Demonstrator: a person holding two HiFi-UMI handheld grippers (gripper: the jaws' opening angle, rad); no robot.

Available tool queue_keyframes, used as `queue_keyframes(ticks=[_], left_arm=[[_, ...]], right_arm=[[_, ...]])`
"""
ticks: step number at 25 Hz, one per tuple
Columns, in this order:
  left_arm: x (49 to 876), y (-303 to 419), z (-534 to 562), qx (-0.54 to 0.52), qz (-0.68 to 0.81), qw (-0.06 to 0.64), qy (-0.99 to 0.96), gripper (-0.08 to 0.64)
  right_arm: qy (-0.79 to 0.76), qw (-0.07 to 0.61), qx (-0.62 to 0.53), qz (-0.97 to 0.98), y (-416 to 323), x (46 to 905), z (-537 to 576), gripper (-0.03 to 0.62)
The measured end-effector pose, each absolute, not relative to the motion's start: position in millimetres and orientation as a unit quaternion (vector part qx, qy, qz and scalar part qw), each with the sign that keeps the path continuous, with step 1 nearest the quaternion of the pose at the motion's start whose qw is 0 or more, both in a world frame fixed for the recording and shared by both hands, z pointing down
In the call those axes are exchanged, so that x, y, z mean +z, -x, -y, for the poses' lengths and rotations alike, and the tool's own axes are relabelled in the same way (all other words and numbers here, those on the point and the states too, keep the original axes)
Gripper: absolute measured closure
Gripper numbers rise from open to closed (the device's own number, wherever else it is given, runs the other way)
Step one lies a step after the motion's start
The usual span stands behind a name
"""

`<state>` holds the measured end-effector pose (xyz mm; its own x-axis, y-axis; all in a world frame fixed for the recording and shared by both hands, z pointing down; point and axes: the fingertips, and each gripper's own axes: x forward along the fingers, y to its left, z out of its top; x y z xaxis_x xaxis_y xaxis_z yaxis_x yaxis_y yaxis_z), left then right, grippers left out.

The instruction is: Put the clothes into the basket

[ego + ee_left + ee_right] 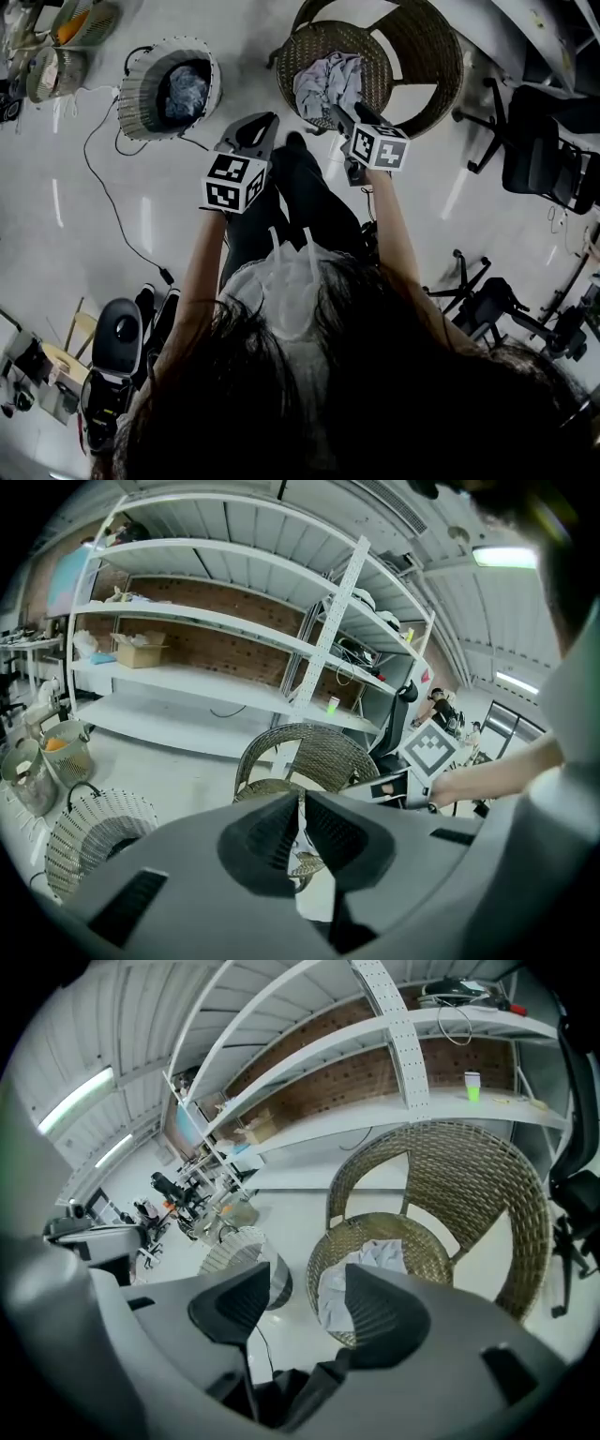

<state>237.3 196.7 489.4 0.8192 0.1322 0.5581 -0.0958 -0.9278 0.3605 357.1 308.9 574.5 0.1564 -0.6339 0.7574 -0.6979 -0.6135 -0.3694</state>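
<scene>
Looking down from the head view: the clothes (328, 82) are a pale crumpled heap on the seat of a wicker chair (436, 66), far side of the floor; the chair's curved back wraps round the seat's far and right sides. The white woven basket (141, 94) stands on the floor left of the chair, clearly apart from it, with a bluish cloth (186, 94) already inside; a black cable (103, 159) trails across the floor just beside it.

Right gripper (305, 1283) has its jaws spread with nothing in them, sitting near the heap's near edge; left gripper (300, 803) has its jaws together, only a slit between, holding nothing. The person's dark trouser legs (300, 192) sit between the two grippers; office chairs (548, 155) crowd the right, and smaller baskets (56, 66) sit far left.
</scene>
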Motion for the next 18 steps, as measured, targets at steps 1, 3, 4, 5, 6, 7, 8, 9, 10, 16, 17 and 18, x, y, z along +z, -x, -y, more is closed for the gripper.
queue_keyframes(ticks=[1, 3, 4, 5, 6, 7, 8, 9, 10, 16, 17, 18], left_arm=[[492, -244, -197, 0.303, -0.011, 0.186, -0.934, 0.535], [499, -258, -195, 0.309, -0.012, 0.181, -0.934, 0.535], [503, -263, -194, 0.312, -0.011, 0.180, -0.933, 0.535], [507, -268, -193, 0.316, -0.011, 0.179, -0.932, 0.535], [512, -272, -192, 0.319, -0.010, 0.179, -0.931, 0.535], [517, -276, -191, 0.323, -0.010, 0.178, -0.929, 0.535], [524, -279, -191, 0.328, -0.010, 0.178, -0.928, 0.535], [532, -281, -190, 0.334, -0.011, 0.178, -0.926, 0.535], [541, -284, -189, 0.341, -0.011, 0.177, -0.923, 0.535], [585, -299, -186, 0.371, -0.013, 0.187, -0.910, 0.535], [591, -301, -187, 0.373, -0.014, 0.190, -0.908, 0.535], [596, -303, -187, 0.376, -0.015, 0.193, -0.906, 0.535]], right_arm=[[-0.758, 0.033, 0.486, 0.435, -366, 586, -310, 0.350], [-0.751, 0.033, 0.501, 0.429, -381, 612, -311, 0.339], [-0.747, 0.036, 0.510, 0.425, -387, 626, -312, 0.333], [-0.742, 0.043, 0.521, 0.420, -392, 641, -314, 0.330], [-0.739, 0.050, 0.531, 0.413, -396, 654, -316, 0.328], [-0.736, 0.056, 0.540, 0.405, -400, 667, -318, 0.327], [-0.734, 0.058, 0.548, 0.397, -405, 678, -319, 0.326], [-0.733, 0.058, 0.555, 0.388, -409, 690, -319, 0.325], [-0.732, 0.057, 0.562, 0.380, -412, 701, -319, 0.324], [-0.735, 0.060, 0.593, 0.323, -437, 768, -323, 0.318], [-0.734, 0.064, 0.597, 0.316, -441, 778, -324, 0.316], [-0.732, 0.071, 0.602, 0.311, -445, 788, -325, 0.314]])
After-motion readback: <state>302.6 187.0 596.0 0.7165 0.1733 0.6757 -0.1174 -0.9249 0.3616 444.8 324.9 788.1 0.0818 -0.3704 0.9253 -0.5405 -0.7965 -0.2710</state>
